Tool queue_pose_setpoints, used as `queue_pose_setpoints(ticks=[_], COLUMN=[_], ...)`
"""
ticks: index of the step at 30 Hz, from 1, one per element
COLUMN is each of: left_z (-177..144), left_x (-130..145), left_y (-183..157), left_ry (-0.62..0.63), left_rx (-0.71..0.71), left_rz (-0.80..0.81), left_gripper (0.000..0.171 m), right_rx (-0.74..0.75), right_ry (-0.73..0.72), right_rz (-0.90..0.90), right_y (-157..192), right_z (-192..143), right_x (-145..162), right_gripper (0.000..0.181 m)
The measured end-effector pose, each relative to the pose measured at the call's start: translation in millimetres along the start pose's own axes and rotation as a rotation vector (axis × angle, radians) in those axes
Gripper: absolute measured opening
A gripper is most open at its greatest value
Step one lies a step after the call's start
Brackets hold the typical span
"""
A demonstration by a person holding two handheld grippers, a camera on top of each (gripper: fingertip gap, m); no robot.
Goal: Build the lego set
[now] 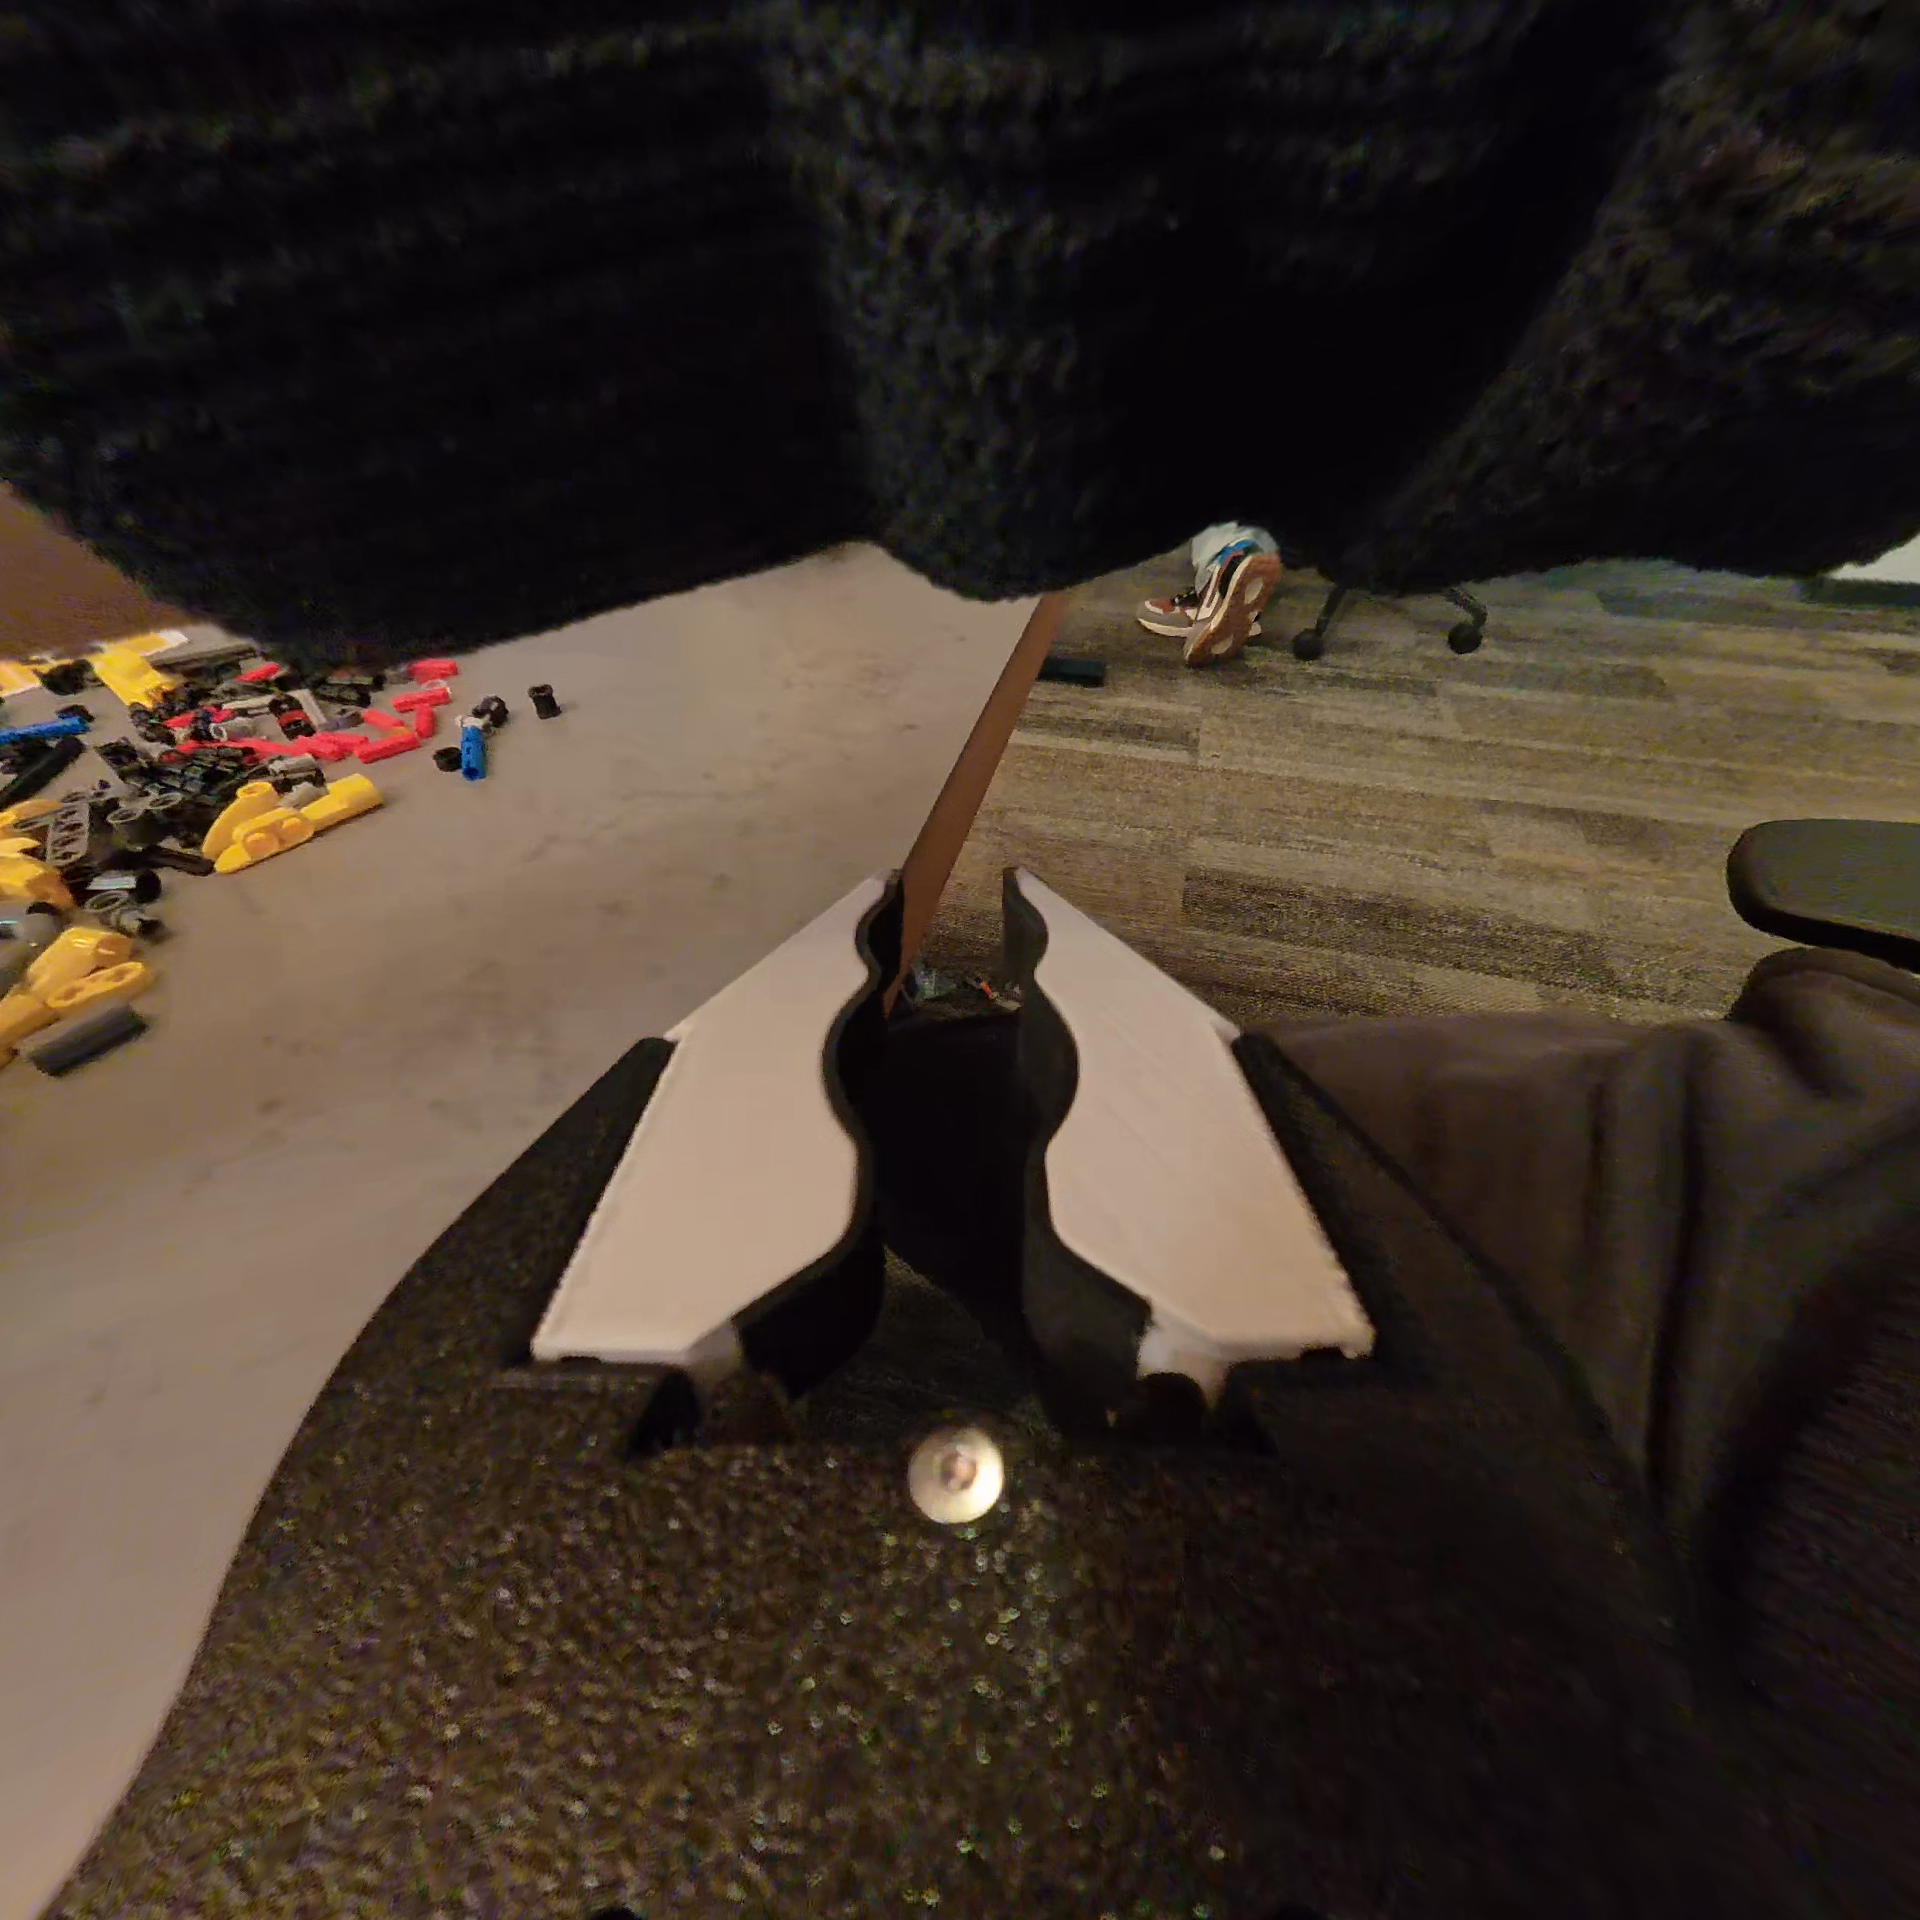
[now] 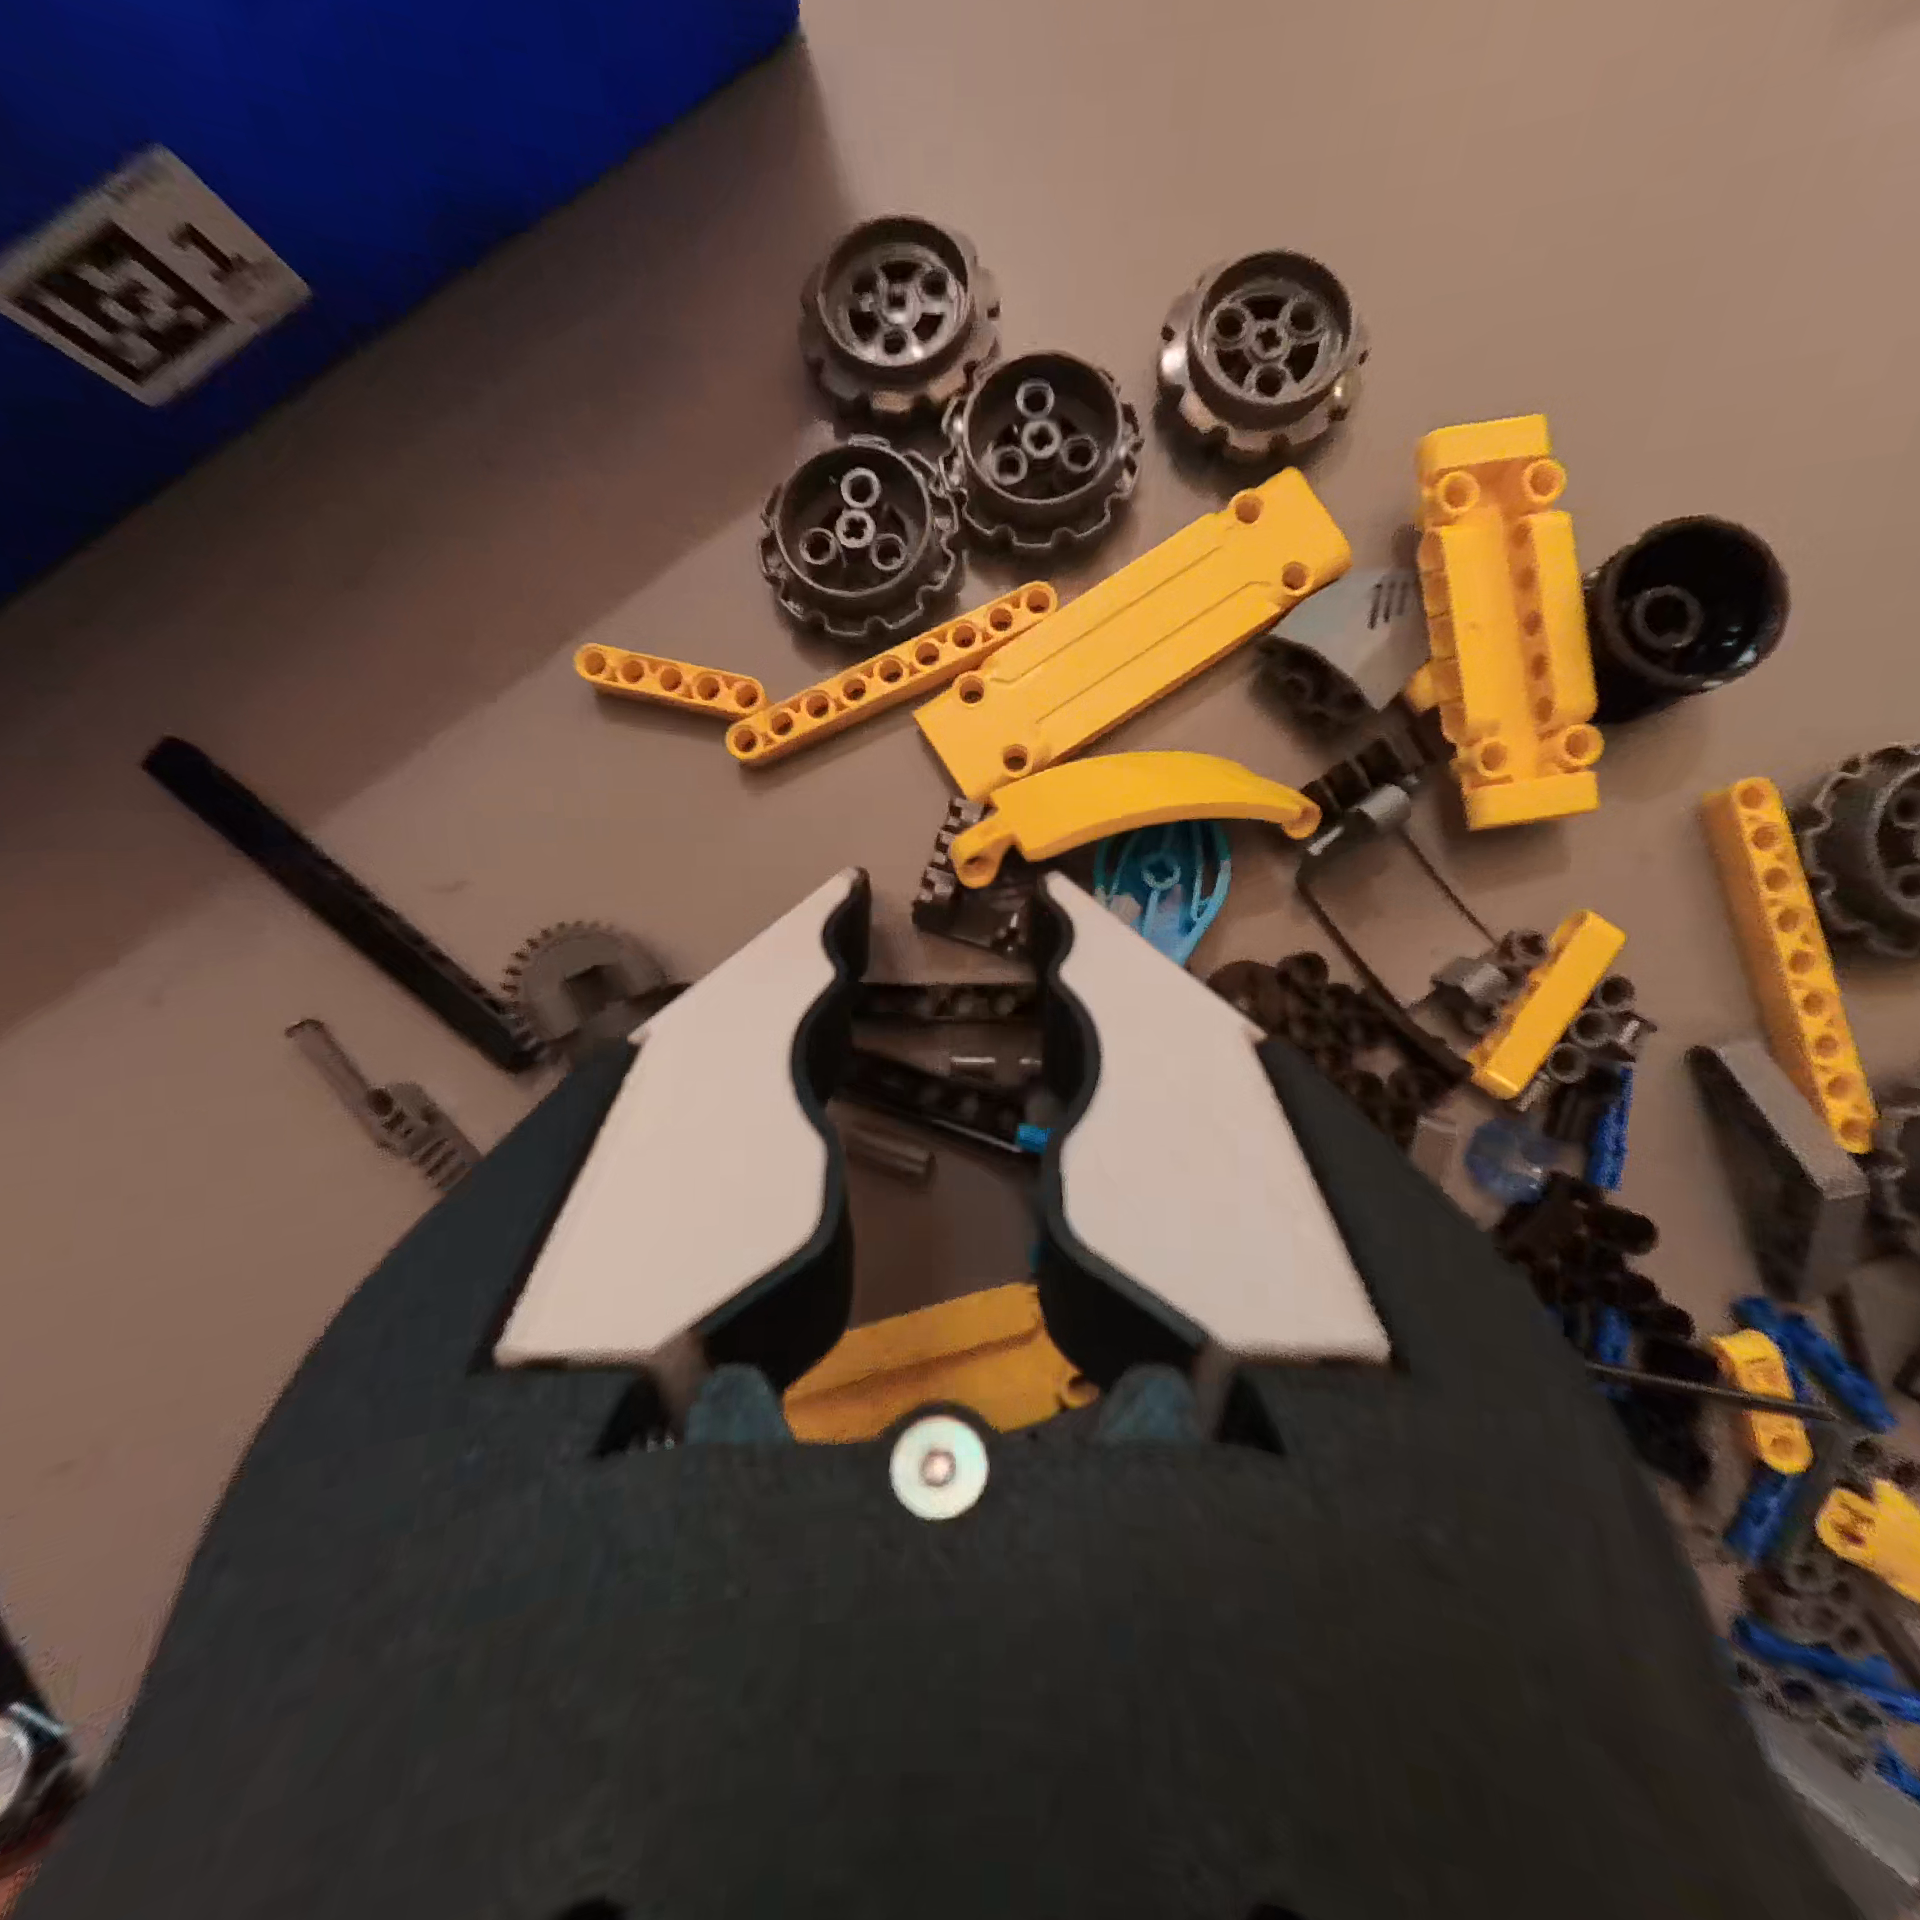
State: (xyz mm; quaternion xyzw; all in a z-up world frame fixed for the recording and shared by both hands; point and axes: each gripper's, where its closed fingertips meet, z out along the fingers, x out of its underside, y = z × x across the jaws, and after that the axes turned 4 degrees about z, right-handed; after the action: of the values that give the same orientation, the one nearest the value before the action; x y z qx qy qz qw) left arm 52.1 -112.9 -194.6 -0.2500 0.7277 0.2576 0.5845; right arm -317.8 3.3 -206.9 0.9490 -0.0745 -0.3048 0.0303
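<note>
My left gripper (image 1: 951, 883) is open and empty. It hangs at the table's right edge (image 1: 971, 790), above a person's dark trouser leg (image 1: 1558, 1195). A black knitted sleeve (image 1: 831, 291) fills the top of the left wrist view. My right gripper (image 2: 951, 883) is open and empty, low over a pile of toy building parts. Its tips are just short of a curved yellow panel (image 2: 1132, 805), with dark toothed parts (image 2: 961, 894) and a light-blue part (image 2: 1158, 878) beside them. A flat yellow panel (image 2: 1132, 623) and yellow hole beams (image 2: 894, 670) lie beyond.
Several grey wheels (image 2: 1039, 436) lie at the far side, with a blue box (image 2: 312, 156) bearing a square marker at the top left. A long black beam (image 2: 332, 894) and a gear (image 2: 582, 977) lie left. Loose parts (image 1: 208, 769) lie on the table; carpet, chair castors and shoes (image 1: 1216, 613) lie beyond. About 40 cm separates my left fingertips from my right.
</note>
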Motion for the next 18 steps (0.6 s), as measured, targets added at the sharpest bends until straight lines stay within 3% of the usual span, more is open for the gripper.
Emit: queue_pose_setpoints(ticks=[1, 2, 5, 7, 11, 18], left_z=[-1.0, -2.4, -9.5, -14.9, -23.2, -28.6], left_x=[-0.6, -1.0, -4.2, -8.3, -16.4, -21.1], left_y=[1.0, 2.6, 10.7, 17.1, 28.6, 35.4], left_ry=[-0.004, -0.006, -0.023, -0.045, -0.100, -0.143], left_rx=[-0.001, -0.005, -0.027, -0.041, -0.052, -0.054], left_rz=[-0.003, -0.005, -0.012, -0.029, -0.091, -0.150], left_gripper=[0.018, 0.018, 0.018, 0.018, 0.018, 0.018], right_rx=[0.026, 0.045, -0.025, -0.203, -0.700, -1.168], right_ry=[0.028, 0.053, -0.004, -0.136, -0.361, -0.516], right_rz=[-0.014, -0.032, 0.026, 0.167, 0.486, 0.679], right_y=[-2.0, -3.5, 4.9, 21.8, 52.7, 58.7], right_z=[3.6, 5.5, -6.1, -29.9, -100.2, -191.1], right_x=[2.3, 4.3, -7.1, -28.3, -60.1, -44.0], right_gripper=[0.027, 0.011, 0.007, 0.007, 0.006, 0.006])
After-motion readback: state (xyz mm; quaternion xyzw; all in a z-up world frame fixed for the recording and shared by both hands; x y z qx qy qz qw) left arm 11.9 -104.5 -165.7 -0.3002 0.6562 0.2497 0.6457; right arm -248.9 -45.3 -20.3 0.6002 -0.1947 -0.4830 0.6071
